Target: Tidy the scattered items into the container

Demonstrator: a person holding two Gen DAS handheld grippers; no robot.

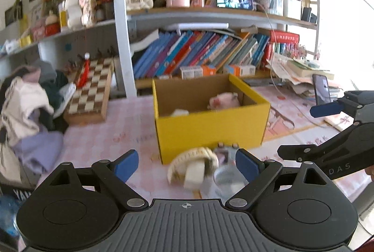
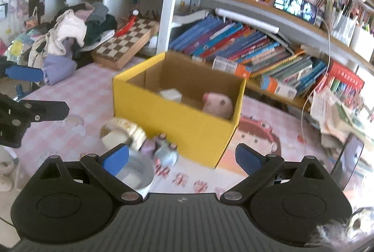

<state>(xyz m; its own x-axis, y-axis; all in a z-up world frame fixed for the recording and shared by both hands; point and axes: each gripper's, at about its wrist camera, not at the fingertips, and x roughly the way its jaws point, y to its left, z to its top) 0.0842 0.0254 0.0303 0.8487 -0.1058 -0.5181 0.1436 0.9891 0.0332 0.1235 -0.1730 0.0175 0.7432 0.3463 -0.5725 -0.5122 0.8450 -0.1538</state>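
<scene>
I have both jaws spread wide, left hand-held gripper (image 1: 187, 165) and right hand-held gripper (image 2: 182, 158) empty. The cream band (image 1: 194, 166), small toy (image 2: 163, 151) and bowl (image 2: 138, 172) lie on the bench (image 1: 105, 135) just before the yellow box (image 1: 210, 128). I'd straddle one item squarely before closing.

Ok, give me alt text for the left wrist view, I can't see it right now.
The open left gripper points at a cream headband and a clear cup lying on the pink mat in front of a yellow box. A pink plush lies in the box, and the right gripper reaches in from the right edge.
</scene>
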